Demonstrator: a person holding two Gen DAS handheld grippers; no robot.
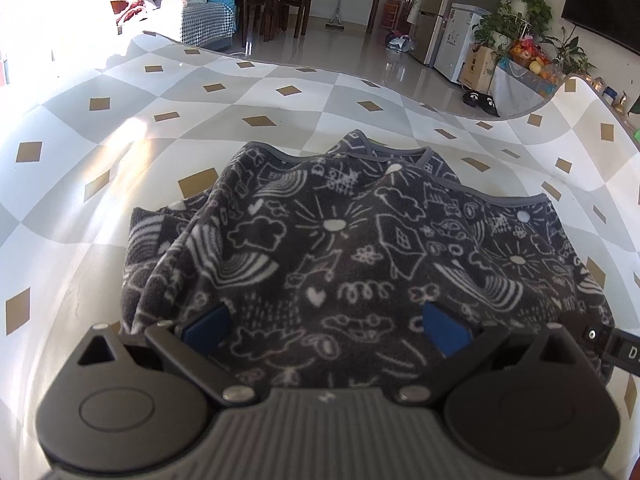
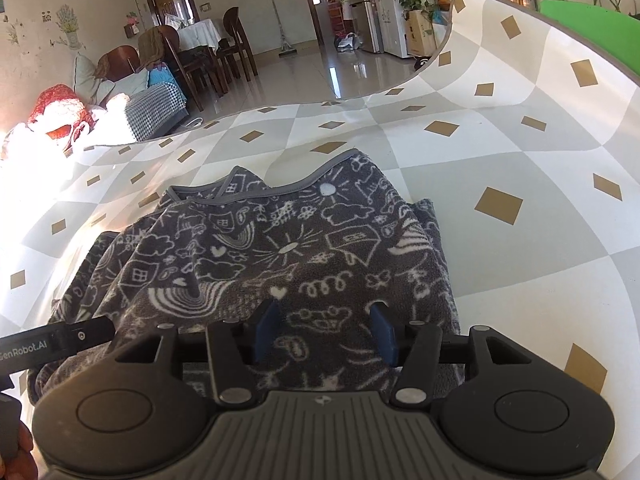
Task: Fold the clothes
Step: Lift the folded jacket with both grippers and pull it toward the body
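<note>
The fleece garment (image 1: 320, 248) hides both grippers' blue fingertips (image 1: 208, 322).

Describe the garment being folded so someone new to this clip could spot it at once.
Start at the tablecloth checked in white and grey with gold diamonds. On it, right ahead of both grippers, lies the garment: dark grey fleece with white doodles of suns, clouds and rainbows, edged in grey trim. Nothing else lies on the cloth.

diamond-patterned tablecloth (image 1: 280, 92), dark dining chairs (image 2: 236, 40), fridge (image 1: 436, 12), leafy houseplants (image 1: 516, 12), glossy tiled floor (image 2: 312, 76)
</note>
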